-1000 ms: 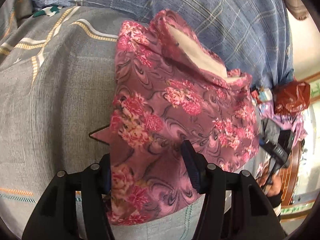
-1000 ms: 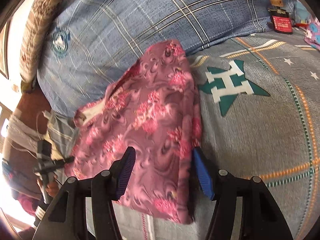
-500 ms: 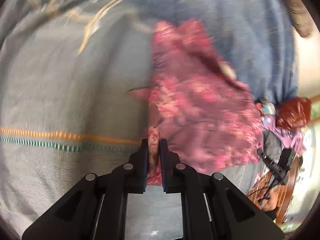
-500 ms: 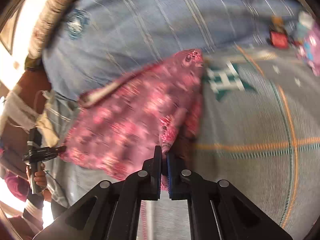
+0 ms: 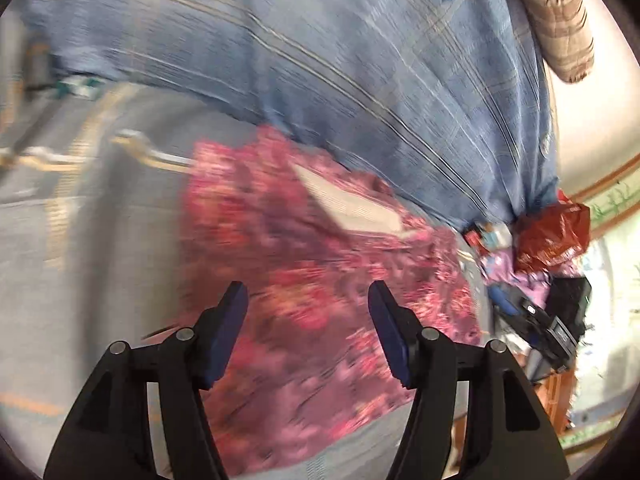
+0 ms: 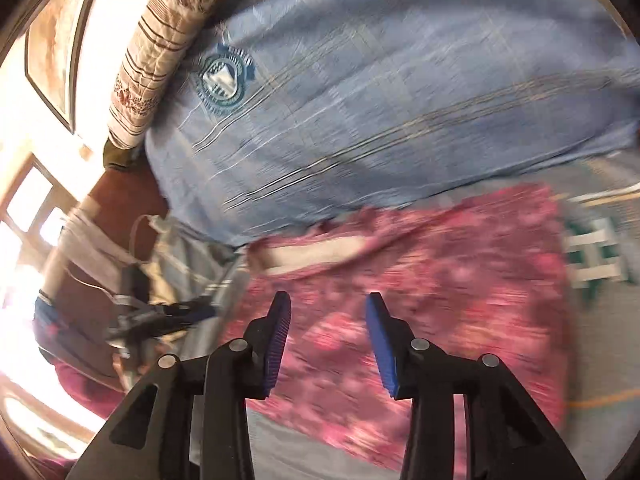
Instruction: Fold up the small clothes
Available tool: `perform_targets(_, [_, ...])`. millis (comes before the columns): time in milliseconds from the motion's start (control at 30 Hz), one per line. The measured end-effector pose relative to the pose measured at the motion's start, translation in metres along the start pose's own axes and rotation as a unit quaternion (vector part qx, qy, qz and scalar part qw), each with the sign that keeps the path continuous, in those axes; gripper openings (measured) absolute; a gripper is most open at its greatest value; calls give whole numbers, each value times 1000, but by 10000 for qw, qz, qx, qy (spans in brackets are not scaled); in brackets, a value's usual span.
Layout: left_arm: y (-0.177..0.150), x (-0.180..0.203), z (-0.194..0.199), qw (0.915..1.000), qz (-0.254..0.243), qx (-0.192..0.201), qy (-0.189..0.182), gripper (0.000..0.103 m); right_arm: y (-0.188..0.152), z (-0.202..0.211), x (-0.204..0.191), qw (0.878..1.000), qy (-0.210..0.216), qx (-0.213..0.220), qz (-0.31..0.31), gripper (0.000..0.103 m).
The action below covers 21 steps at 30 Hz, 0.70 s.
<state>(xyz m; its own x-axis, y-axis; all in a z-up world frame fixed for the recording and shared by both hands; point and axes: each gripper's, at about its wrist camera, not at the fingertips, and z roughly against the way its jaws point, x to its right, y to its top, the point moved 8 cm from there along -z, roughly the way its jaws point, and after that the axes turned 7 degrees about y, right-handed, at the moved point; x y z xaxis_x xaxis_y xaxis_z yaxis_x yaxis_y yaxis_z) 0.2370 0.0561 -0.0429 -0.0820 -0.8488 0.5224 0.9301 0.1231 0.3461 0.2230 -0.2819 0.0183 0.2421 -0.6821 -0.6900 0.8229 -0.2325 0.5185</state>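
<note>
A small pink floral garment (image 5: 304,256) lies on the grey patterned bedsheet (image 5: 80,248), its white inner waistband (image 5: 352,208) showing at the far edge. My left gripper (image 5: 306,308) is open and empty above the garment's near part. In the right wrist view the same garment (image 6: 440,292) lies spread out, with the waistband (image 6: 316,256) at its far left. My right gripper (image 6: 328,316) is open and empty above the garment's near left part. Both views are motion-blurred.
A blue plaid quilt (image 5: 360,60) lies bunched behind the garment, also in the right wrist view (image 6: 380,80). A striped pillow (image 6: 160,40) sits beyond it. A red bag (image 5: 552,236) and clutter lie at the bed's right edge. A green star print (image 6: 592,256) marks the sheet.
Both grippers were shut on the garment's near edge half a second ago; now both have opened and let go, and the garment lies flatter with the near edge carried toward the quilt.
</note>
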Motion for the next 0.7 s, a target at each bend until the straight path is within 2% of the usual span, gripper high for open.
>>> perform_targets(100, [7, 14, -27, 9997, -116, -192, -47, 61, 7, -58, 4, 9989, 209, -356, -234, 41])
perform_targets(200, [24, 16, -49, 9993, -184, -273, 182, 61, 9, -110, 23, 9942, 135, -857, -641, 41])
perform_targets(267, [50, 6, -59, 9991, 55, -205, 354, 61, 18, -133, 37, 9913, 77, -990, -864, 39])
perform_targets(300, [61, 1, -61, 9990, 234, -167, 335, 61, 28, -139, 45, 9913, 61, -862, -988, 39])
perform_targets(367, [88, -14, -62, 9963, 832, -85, 199, 61, 55, -142, 54, 9927, 171, -412, -1125, 40])
perform_targets(433, [107, -35, -58, 9907, 1347, 35, 205, 61, 74, -139, 66, 9941, -121, -131, -1074, 40])
perform_targets(500, [113, -52, -50, 9868, 1610, 28, 152, 61, 85, -130, 81, 9927, -355, 25, -1152, 40])
perform_targets(567, [108, -62, -39, 9884, 1518, 23, 30, 61, 87, -118, 83, 9929, -370, 93, -1127, 40])
perform_targets(633, [95, -74, -31, 9917, 1225, -31, 384, 61, 84, -109, 72, 9964, -360, 1, -767, 41])
perform_targets(700, [78, -79, -26, 9936, 985, -111, 550, 61, 76, -109, 53, 9984, -314, -189, -419, 41])
